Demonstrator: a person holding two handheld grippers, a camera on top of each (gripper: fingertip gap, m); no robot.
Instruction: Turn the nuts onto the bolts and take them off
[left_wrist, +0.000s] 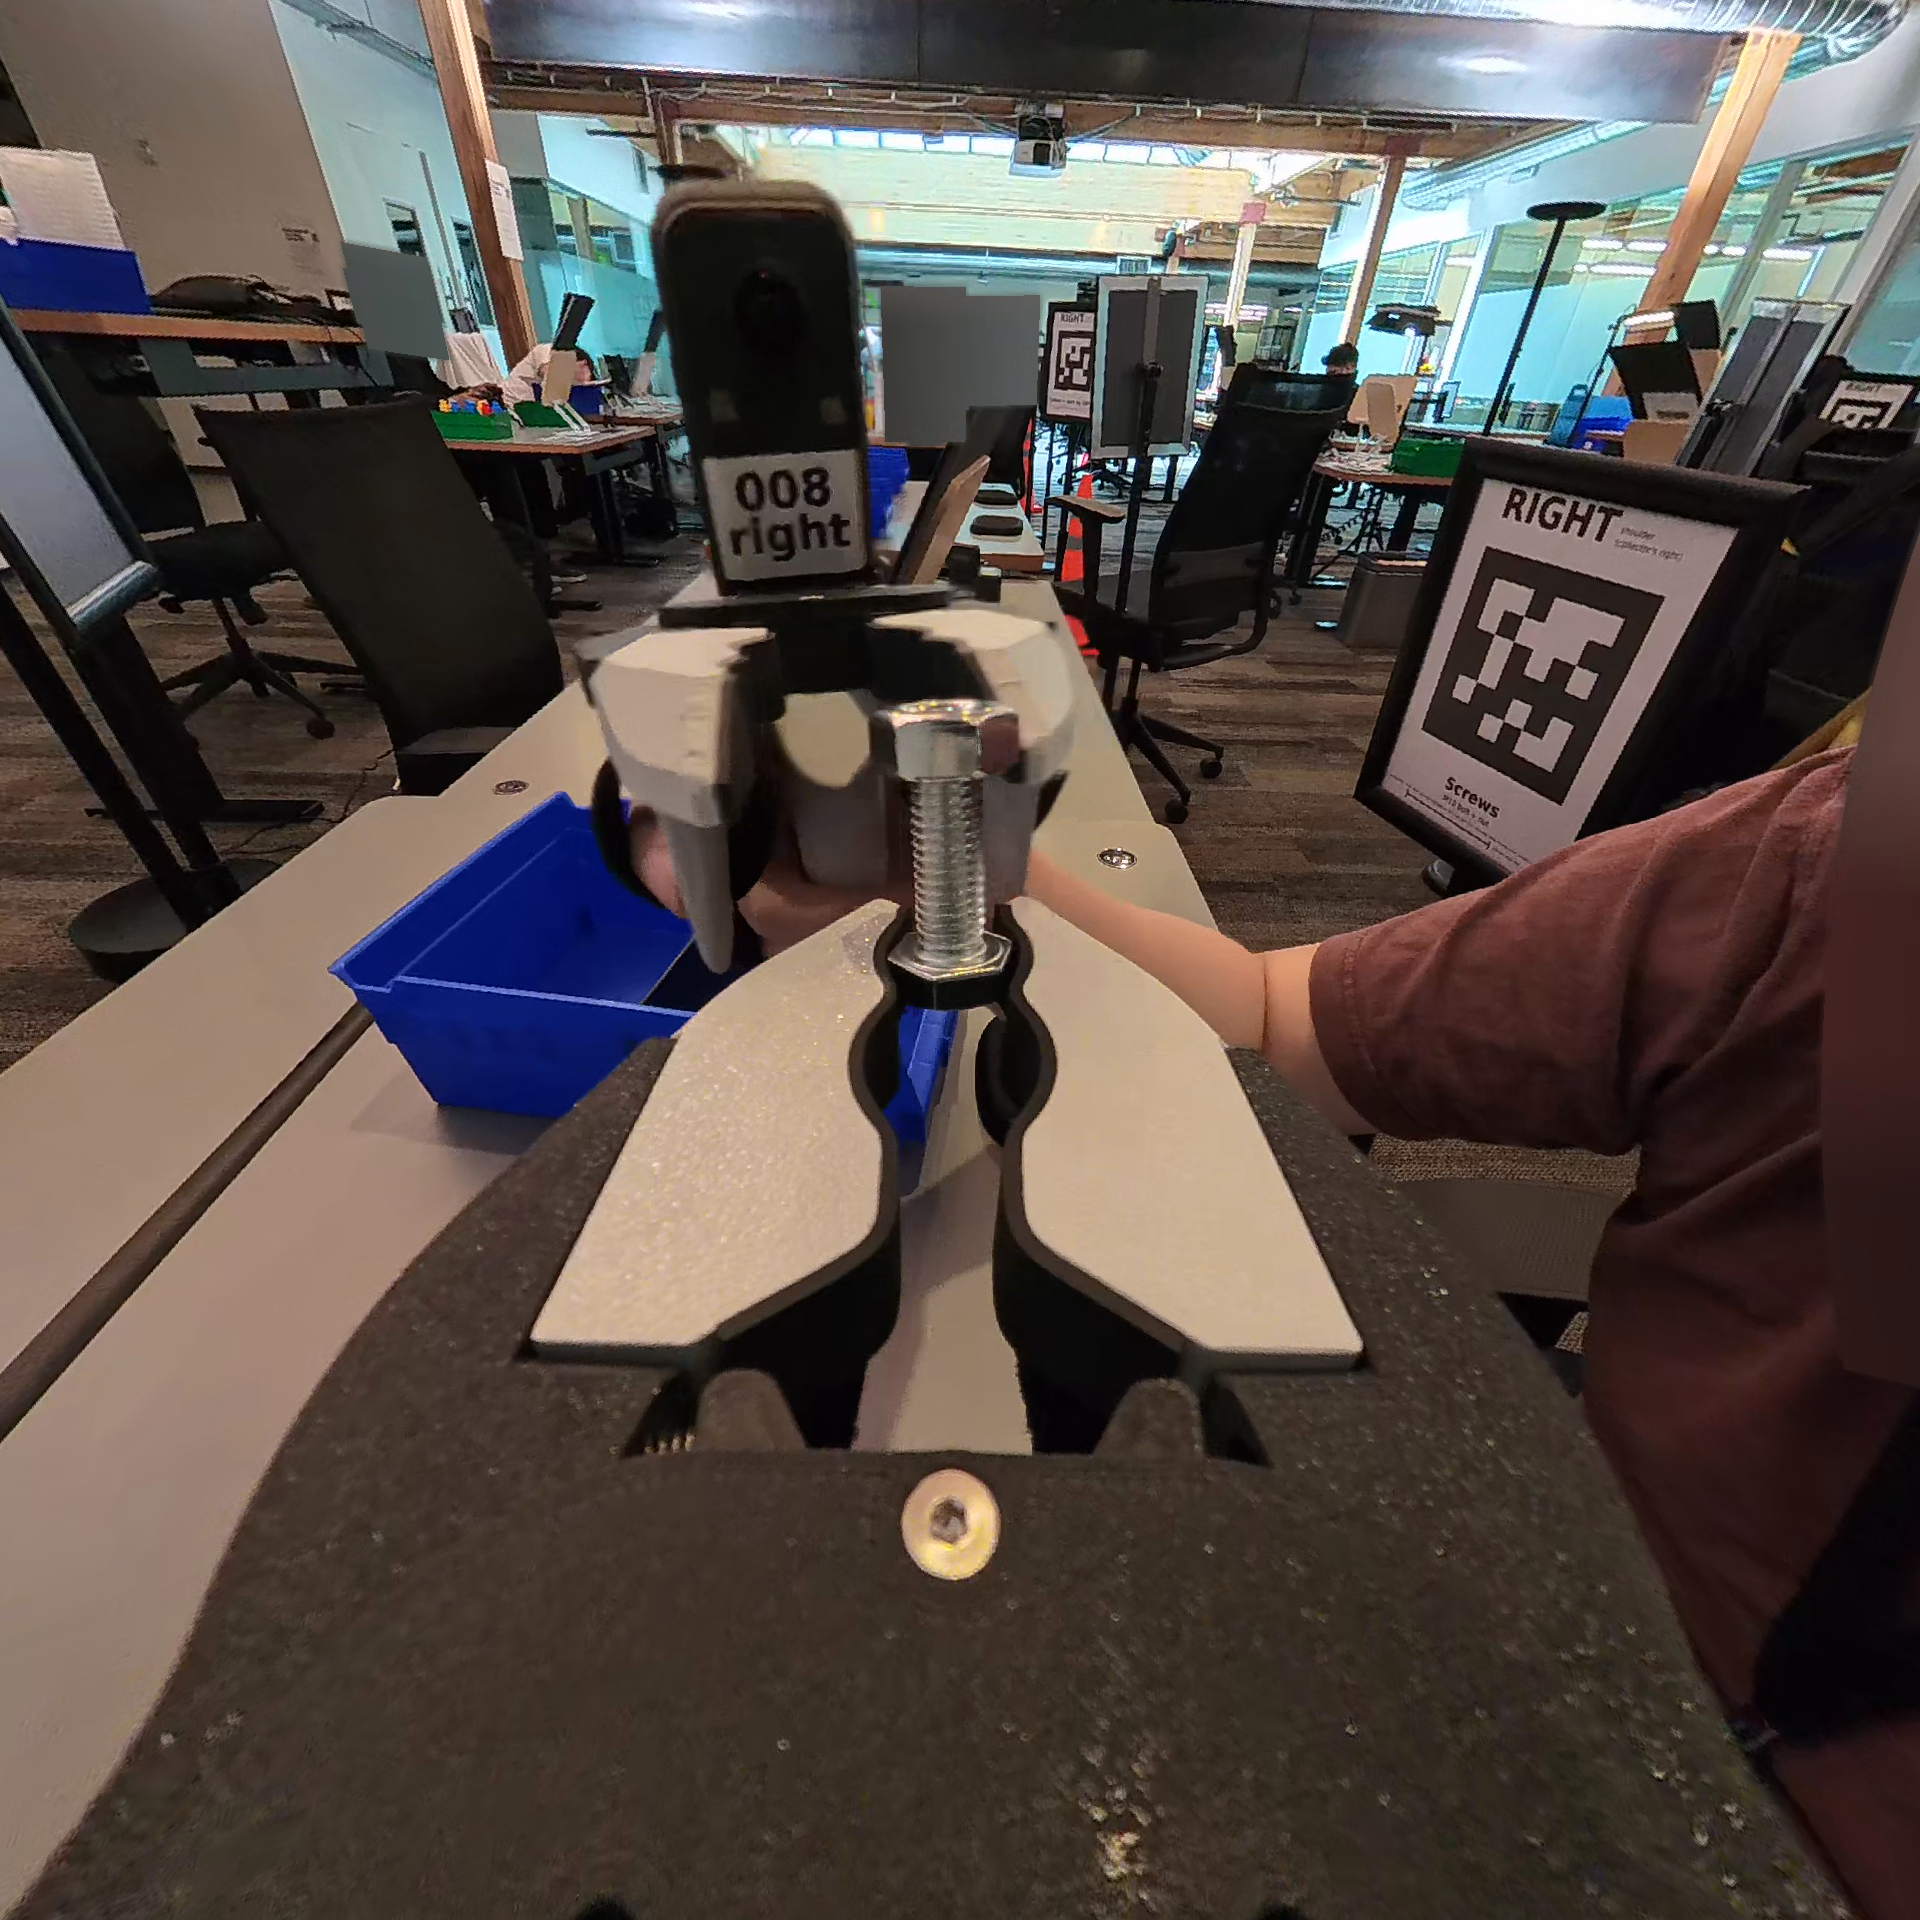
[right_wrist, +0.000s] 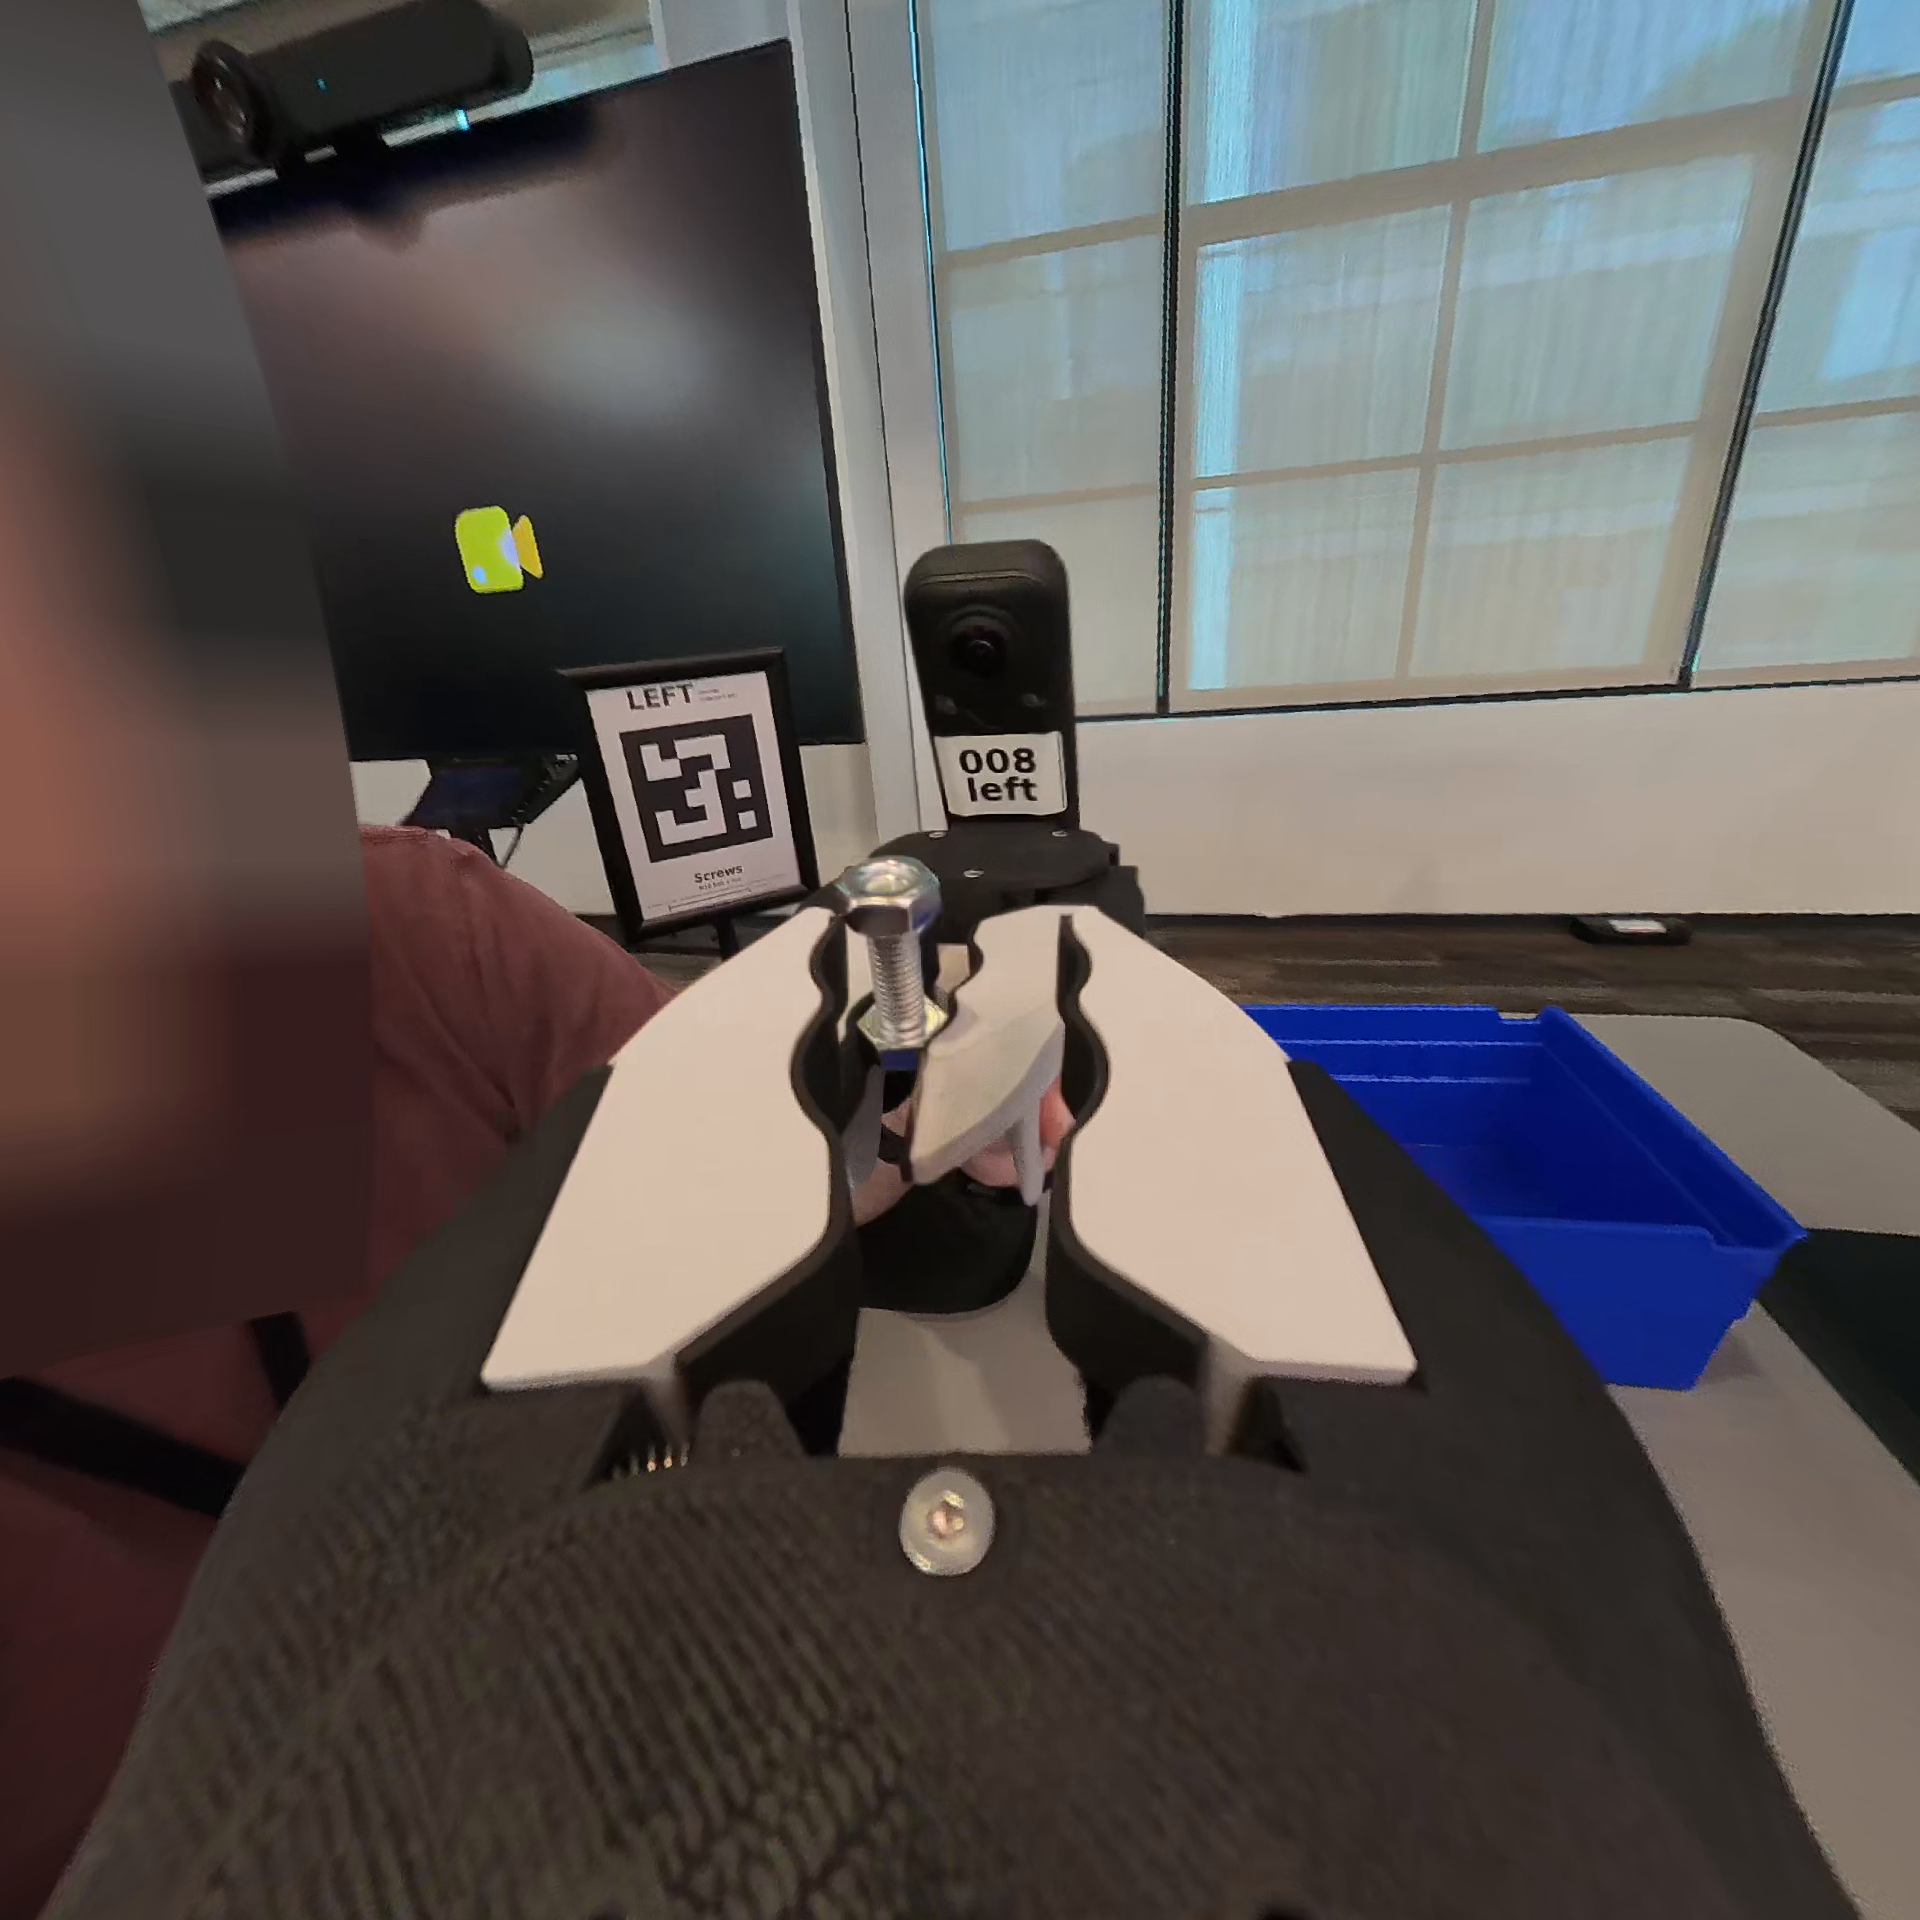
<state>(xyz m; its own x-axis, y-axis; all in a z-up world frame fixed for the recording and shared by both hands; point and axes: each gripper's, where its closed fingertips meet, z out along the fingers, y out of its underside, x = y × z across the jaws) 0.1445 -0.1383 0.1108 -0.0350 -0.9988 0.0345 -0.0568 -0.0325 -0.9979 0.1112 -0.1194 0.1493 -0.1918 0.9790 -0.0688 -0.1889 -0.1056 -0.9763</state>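
The left gripper (left_wrist: 948, 971) pinches a steel nut (left_wrist: 948, 954) between its grey fingertips (left_wrist: 831, 966), closed tight on it. A bolt (left_wrist: 945, 831) stands upright out of that nut, its threaded shank rising toward twelve o'clock and its hex head on top. Both are held in the air above a grey table (left_wrist: 208, 1143).

The right gripper (left_wrist: 831, 821) faces the left one from the twelve o'clock side. Its fingers stand apart, one at about nine o'clock of the bolt and the other close behind the bolt head. In the left wrist view it looks blurred, and a hand shows behind its fingers.

In the right wrist view the right gripper (right_wrist: 948, 971) has a clear gap between its two grey fingers (right_wrist: 727, 1091). The bolt (right_wrist: 891, 961) stands just inside the left-hand finger's tip, tilted slightly, with the nut (right_wrist: 902, 1023) at its foot. I cannot tell whether that finger touches the bolt. The left gripper (right_wrist: 966, 1091) reaches in from twelve o'clock and shows through the gap.

A blue bin (left_wrist: 520, 977) sits on the table at about nine o'clock of the nut in the left wrist view, and at three o'clock (right_wrist: 1538, 1174) in the right wrist view. A person's forearm and maroon sleeve (left_wrist: 1558, 987) come in from three o'clock.
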